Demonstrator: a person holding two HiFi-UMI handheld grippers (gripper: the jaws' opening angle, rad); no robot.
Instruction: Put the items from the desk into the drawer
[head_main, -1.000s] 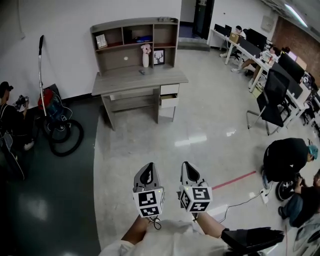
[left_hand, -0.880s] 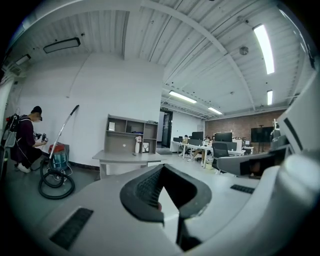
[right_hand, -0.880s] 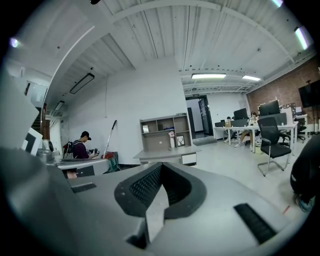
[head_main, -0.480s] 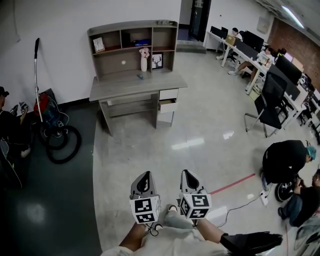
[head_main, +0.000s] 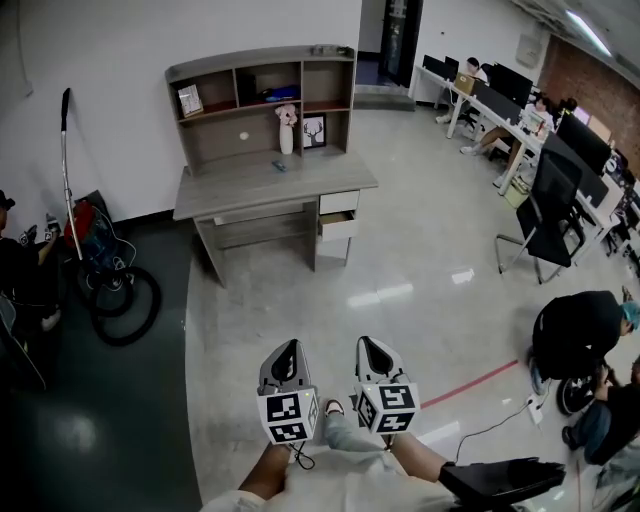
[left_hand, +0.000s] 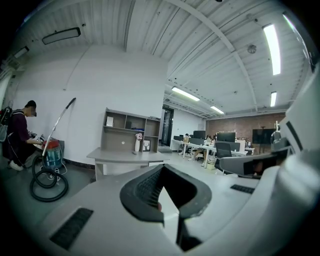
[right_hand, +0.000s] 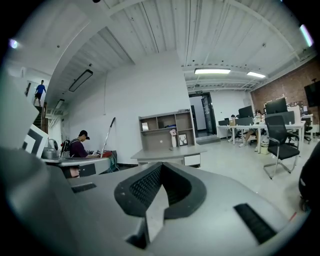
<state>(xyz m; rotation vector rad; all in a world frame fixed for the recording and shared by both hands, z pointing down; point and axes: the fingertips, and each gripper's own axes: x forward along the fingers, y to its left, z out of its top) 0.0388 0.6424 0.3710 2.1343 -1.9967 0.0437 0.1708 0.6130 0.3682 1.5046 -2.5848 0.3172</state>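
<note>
Standing well beyond tongs (head_main: 290, 348) (head_main: 369, 346): desk (head_main: 300, 180)

We hold the left gripper (head_main: 291, 345) and the right gripper (head_main: 366, 342) side by side, low in front of our body, both pointing forward and away from us. On each the jaws meet at the tips (only a narrow wedge of gap behind them, with nothing in it). Our bare forearms (head_main: 268, 472) run back from behind the marker cubes (head_main: 288, 415).
</note>
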